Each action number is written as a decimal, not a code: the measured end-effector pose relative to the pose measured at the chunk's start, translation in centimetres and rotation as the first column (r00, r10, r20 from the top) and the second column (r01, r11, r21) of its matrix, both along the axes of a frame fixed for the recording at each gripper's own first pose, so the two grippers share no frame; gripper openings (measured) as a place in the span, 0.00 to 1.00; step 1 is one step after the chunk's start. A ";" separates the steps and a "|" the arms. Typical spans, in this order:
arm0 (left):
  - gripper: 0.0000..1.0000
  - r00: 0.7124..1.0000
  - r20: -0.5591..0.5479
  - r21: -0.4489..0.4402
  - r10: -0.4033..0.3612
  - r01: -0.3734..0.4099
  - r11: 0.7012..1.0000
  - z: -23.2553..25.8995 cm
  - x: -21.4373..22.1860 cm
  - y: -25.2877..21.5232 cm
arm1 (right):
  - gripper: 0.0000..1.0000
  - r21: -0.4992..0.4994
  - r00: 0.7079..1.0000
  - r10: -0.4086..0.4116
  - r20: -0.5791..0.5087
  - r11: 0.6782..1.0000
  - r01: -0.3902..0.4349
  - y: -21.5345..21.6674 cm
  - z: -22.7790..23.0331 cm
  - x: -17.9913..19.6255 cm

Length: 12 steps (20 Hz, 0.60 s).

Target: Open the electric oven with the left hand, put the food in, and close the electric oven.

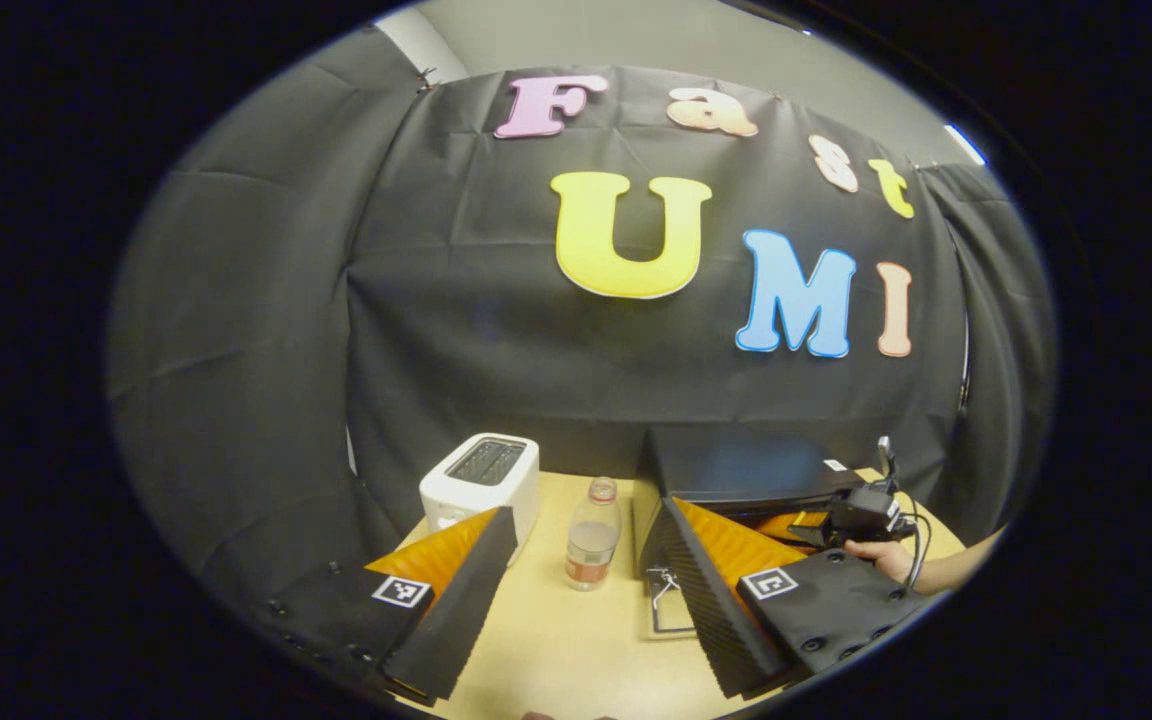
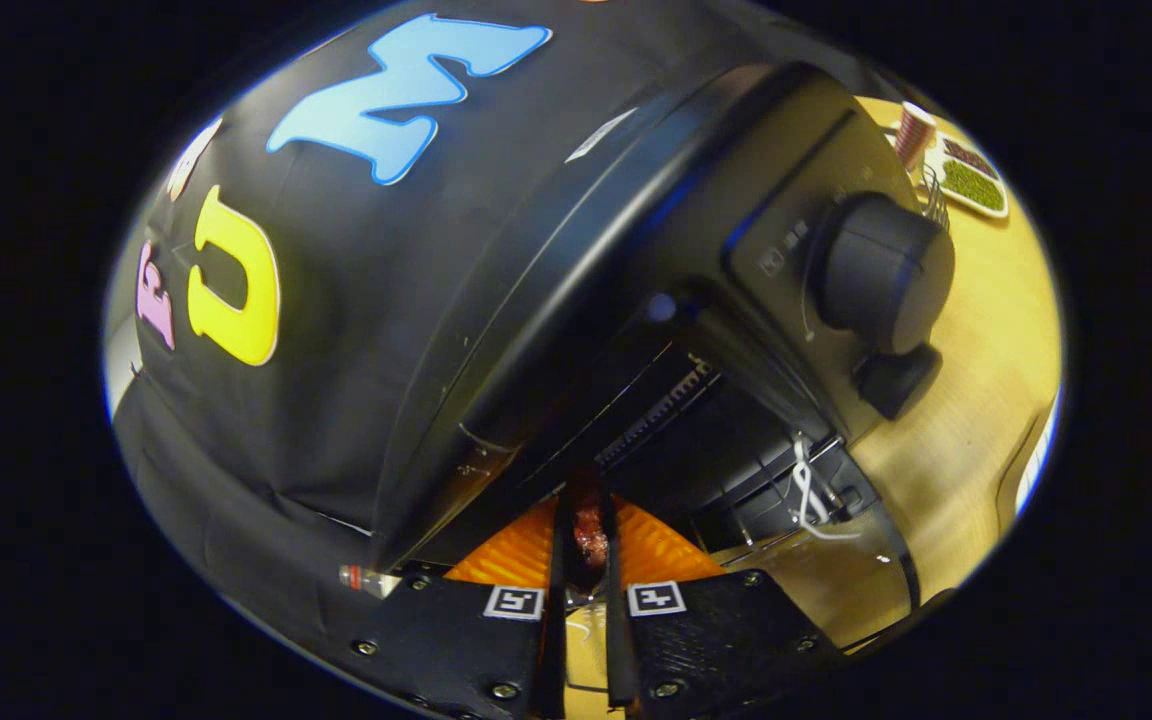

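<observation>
2 jaws of right gripper (image 2: 581,545) pinch food (image 2: 590,532) at oven (image 2: 636,300) mouth: ease in level, clear of rack. Left gripper (image 1: 586,545) spread, idle.

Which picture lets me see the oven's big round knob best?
The right gripper view. The big round knob sits close and sharp on the electric oven, above a smaller knob. In the left gripper view the electric oven is farther off and seen from another side, so I can't make out the knob.

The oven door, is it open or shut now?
Open. The oven shows its dark cavity, and the right gripper holds food at the opening.
</observation>
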<state>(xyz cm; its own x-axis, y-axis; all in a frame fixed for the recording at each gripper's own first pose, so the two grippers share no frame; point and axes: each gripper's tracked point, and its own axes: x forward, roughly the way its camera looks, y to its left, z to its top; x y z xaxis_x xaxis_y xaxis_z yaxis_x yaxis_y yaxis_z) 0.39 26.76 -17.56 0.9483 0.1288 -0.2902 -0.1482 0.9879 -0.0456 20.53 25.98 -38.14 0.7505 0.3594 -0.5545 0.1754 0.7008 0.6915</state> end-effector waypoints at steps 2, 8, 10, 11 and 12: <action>0.97 1.000 -0.002 -0.003 -0.005 0.005 1.000 -0.1 0.2 -0.5 | 0.25 -0.100 1.000 0.011 0.008 0.995 -0.011 -0.7 -0.3 0.1; 1.00 0.999 0.017 0.008 -0.038 0.038 0.999 0.6 1.3 -2.9 | 0.44 -0.323 0.997 0.076 0.007 0.944 -0.070 -2.9 -1.0 0.1; 0.90 0.999 0.028 0.004 -0.046 0.046 0.999 1.0 1.5 -3.8 | 0.51 -0.366 0.994 0.099 0.036 0.927 -0.079 -3.7 -0.1 0.1; 1.00 0.999 0.028 0.007 -0.046 0.046 0.999 1.0 1.5 -4.1 | 0.51 -0.389 0.993 0.105 0.057 0.918 -0.074 -4.4 0.8 0.2; 0.97 0.998 0.031 0.006 -0.049 0.049 0.999 1.0 1.7 -4.7 | 0.40 -0.407 0.991 0.111 0.075 0.911 -0.072 -5.0 1.7 -0.3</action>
